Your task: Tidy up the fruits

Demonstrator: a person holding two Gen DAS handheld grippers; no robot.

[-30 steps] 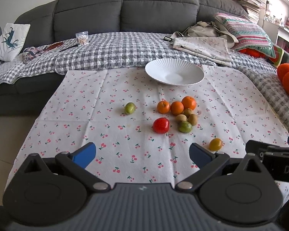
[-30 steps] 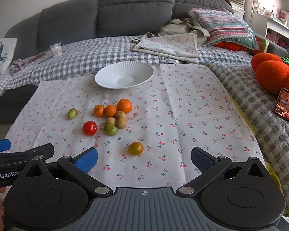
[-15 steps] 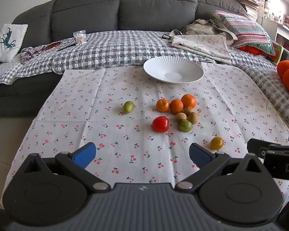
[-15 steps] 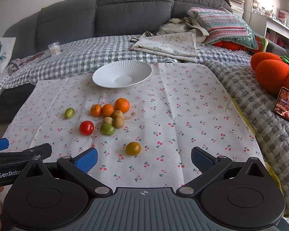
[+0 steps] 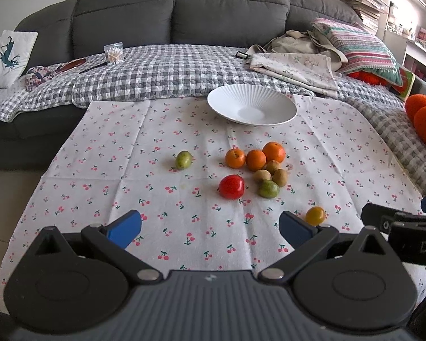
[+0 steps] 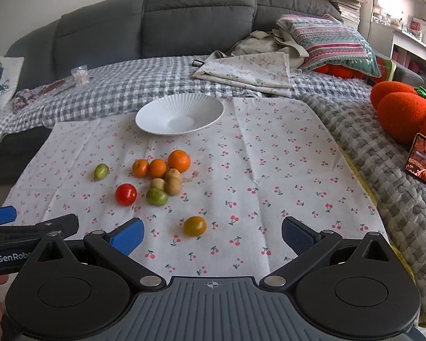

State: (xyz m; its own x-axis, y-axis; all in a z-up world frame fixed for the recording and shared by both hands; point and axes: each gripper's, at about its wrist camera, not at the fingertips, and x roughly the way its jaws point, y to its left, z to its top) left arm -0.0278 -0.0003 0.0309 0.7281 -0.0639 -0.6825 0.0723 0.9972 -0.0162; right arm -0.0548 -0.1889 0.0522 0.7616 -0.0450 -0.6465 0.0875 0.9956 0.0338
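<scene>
Several small fruits lie on a cherry-print cloth (image 5: 162,130): three oranges (image 5: 255,159), a red tomato (image 5: 231,186), a lone green fruit (image 5: 183,159) at the left, brown kiwis (image 5: 280,177), another green fruit (image 5: 268,188) and a yellow-orange tomato (image 6: 195,226) nearest me. An empty white ribbed bowl (image 5: 252,108) stands behind them; it also shows in the right wrist view (image 6: 179,118). My left gripper (image 5: 210,227) is open and empty, short of the fruits. My right gripper (image 6: 212,236) is open and empty, with the yellow-orange tomato just ahead between its fingers.
A grey checked blanket (image 5: 156,74) covers the sofa behind the cloth. Folded cloths and a striped pillow (image 6: 326,42) lie at the back right. Orange plush toys (image 6: 403,113) and a phone (image 6: 424,162) sit at the right edge.
Both grippers have shifted slightly, the right one a little to the right and toward the yellow-orange tomato. Both stay open. No fruit has moved.
</scene>
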